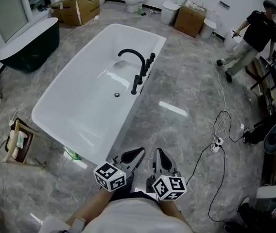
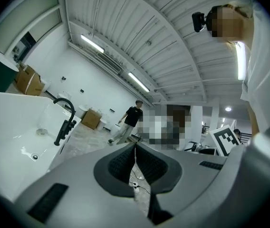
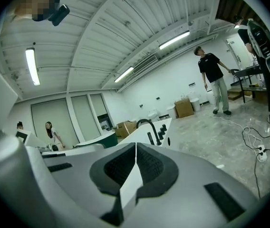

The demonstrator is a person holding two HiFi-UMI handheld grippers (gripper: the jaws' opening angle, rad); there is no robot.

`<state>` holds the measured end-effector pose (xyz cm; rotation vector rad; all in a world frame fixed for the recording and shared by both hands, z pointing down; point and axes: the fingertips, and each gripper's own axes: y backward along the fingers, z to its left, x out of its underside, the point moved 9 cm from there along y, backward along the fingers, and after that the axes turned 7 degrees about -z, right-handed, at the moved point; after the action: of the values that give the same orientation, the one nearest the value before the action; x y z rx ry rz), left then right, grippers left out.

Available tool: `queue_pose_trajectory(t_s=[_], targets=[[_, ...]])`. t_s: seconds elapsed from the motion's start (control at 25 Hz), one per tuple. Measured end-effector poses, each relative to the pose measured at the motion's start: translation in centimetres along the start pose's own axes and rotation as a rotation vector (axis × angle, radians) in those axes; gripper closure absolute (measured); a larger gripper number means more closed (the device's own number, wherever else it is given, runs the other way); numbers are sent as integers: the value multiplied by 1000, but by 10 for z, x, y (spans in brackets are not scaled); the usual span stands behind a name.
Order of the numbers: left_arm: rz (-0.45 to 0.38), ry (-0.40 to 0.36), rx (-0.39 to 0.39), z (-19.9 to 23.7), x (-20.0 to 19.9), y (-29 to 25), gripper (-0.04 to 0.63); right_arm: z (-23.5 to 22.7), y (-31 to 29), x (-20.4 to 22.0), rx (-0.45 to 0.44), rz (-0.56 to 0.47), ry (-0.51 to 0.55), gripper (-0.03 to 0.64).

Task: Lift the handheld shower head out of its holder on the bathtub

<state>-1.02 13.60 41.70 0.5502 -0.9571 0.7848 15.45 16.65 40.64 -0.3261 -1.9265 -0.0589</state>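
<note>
— Fingers (image 2: 120, 163) on your left gripper (image 2: 135, 147) meet at the tips with nothing between them. Your right gripper (image 3: 135, 146) is pressed together the same way, also empty.

— Where do they sit?

— Side by side, low in the head view and close to your body. They are just short of the tub's (image 1: 155, 47) near corner, not touching it.

— What room do you have?

— Grey floor (image 1: 186, 86) runs open along the tub's right rim, up to the fittings (image 1: 149, 64). To your right a cable (image 1: 223, 125) loops across it to a power strip (image 1: 217, 144). A person (image 1: 252, 33) stands mid-stride at the far right, well apart from the tub. A green tub (image 1: 31, 45) stands off the far left side, with boxes (image 1: 79, 8) beyond.

— And the shower head (image 1: 136, 83)?

— You'll find it on the right rim, about midway along. It is a slim black stick, upright in its holder (image 1: 134, 92). It is the nearest to you in the row of black fittings, just beside the arched spout (image 1: 133, 57) that reaches over the tub. It is well apart from both grippers, and too small to show finer detail.
</note>
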Motion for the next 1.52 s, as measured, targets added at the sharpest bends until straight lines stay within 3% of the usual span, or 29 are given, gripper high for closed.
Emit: queue_pose_trajectory(t_s=[0.64,0.92,1.52], targets=[[-5,-19,36,97,-48,-84,583,-19,-120,-19,-4,-14,15,598],[13,1,28,105,-47,-90,583,-24,-130,-20,-11,-4,17,598],[-34,11,-81,136,-61,-119,581,-47,-191,-44,-117,12,18,597]])
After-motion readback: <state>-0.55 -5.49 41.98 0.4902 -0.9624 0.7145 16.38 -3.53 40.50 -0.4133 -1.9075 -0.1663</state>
